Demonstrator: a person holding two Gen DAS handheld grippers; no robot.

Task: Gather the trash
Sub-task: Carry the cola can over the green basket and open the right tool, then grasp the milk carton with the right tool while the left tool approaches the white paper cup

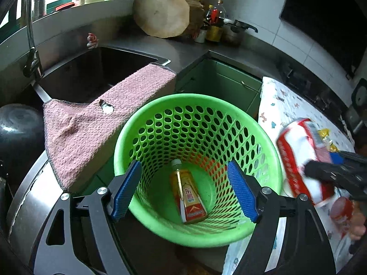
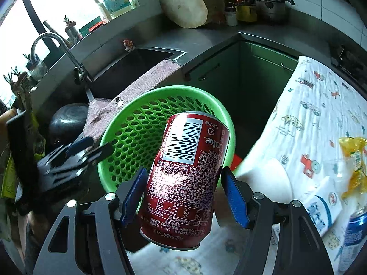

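A green perforated basket (image 1: 195, 97) stands below the counter, and a small bottle (image 1: 190, 197) with a yellow and red label lies on its bottom. My left gripper (image 1: 184, 163) hangs open over the basket's mouth with nothing between its blue pads. In the right wrist view my right gripper (image 2: 184, 170) is shut on a red Coke can (image 2: 188, 151), held tilted in the air just over the near right rim of the basket (image 2: 160, 89). The left gripper (image 2: 96, 146) shows blurred at the basket's left rim. The left wrist view shows the can (image 1: 296, 160) blurred at the right.
A pink cloth (image 1: 91, 126) drapes over the sink (image 1: 91, 73) edge left of the basket, beside a black pot (image 1: 18, 133). At the right, a patterned tablecloth (image 2: 321, 105) carries a yellow wrapper (image 2: 354, 160), a white pack (image 2: 321, 213) and a blue can (image 2: 354, 231).
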